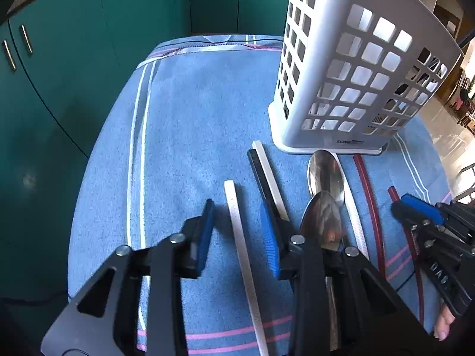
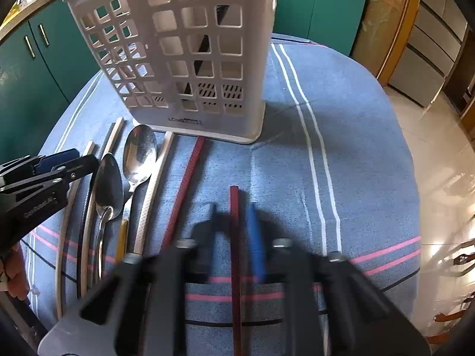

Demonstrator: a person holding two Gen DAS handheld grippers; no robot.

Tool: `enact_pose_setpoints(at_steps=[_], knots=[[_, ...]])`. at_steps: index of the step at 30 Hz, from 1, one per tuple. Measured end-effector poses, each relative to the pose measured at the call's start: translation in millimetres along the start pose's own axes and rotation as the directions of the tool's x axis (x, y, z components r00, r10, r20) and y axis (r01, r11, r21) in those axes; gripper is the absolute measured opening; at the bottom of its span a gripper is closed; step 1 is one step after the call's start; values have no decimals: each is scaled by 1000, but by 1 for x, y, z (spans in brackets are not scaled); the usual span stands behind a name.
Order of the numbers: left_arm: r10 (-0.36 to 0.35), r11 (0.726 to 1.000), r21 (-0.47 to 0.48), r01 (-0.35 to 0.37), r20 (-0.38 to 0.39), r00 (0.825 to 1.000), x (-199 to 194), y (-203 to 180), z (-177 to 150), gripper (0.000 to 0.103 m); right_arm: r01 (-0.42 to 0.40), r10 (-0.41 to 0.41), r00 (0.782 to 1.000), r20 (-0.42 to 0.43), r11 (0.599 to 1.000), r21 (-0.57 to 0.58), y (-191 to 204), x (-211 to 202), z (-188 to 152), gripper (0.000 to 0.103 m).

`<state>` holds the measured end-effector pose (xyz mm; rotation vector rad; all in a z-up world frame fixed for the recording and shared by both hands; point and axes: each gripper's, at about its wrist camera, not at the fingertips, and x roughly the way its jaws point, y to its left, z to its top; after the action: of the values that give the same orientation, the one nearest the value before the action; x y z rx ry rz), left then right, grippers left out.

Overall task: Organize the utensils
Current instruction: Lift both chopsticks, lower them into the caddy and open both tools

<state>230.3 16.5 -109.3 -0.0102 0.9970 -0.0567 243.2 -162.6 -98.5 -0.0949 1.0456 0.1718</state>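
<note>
Two grippers over blue cloth (image 1: 184, 124). Left gripper (image 1: 240, 231) jaws apart, white chopstick (image 1: 240, 237) lying between pads, untouched. Right gripper (image 2: 234, 237) blurred, pads near dark red chopstick (image 2: 235, 237) between them; contact unclear. Both sticks lie before white basket (image 2: 184, 59).

You see a blue cloth (image 1: 190, 136) with white, pink and dark stripes, under a white basket (image 2: 190, 59) pierced with a grid of square holes. Beside it lie silver spoons (image 2: 139, 154), white and dark-red chopsticks (image 2: 234, 237); your grippers' pads (image 1: 207, 231) are blue on black, and the cabinets (image 1: 89, 44) behind are teal.
</note>
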Motion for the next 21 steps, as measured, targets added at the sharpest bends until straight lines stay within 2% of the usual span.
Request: enact_pose_setpoints(at_steps=[1,2,5,8,13,16,21], knots=[[-1,1000,-3,1,4,1000,0,0,-1,13,0,0,1000,0,1000,-2,2,0,2,7],[-7,1000,-11,7,5,1000,0,3,0,9,-1,1,1000,3,1000,-2,2,1,2,7],[-58,997,-41,59,9,998,-2,9,-2,7,-27,27,999,20,1000,7,0,-7,-2,7],[-68,996,-47,70,49,997,-20,10,-5,6,-35,34,997,63,999,19,1,-31,-5,7],[-107,992,-40,116,177,978,-82,8,1,6,-66,61,980,191,998,20,-4,-99,-10,7],[-138,989,-19,149,283,949,-134,7,4,6,-81,74,955,287,997,13,-10,-147,-12,7],[-152,987,11,162,408,900,-197,2,4,6,-92,81,907,413,996,8,-16,-207,-21,7]])
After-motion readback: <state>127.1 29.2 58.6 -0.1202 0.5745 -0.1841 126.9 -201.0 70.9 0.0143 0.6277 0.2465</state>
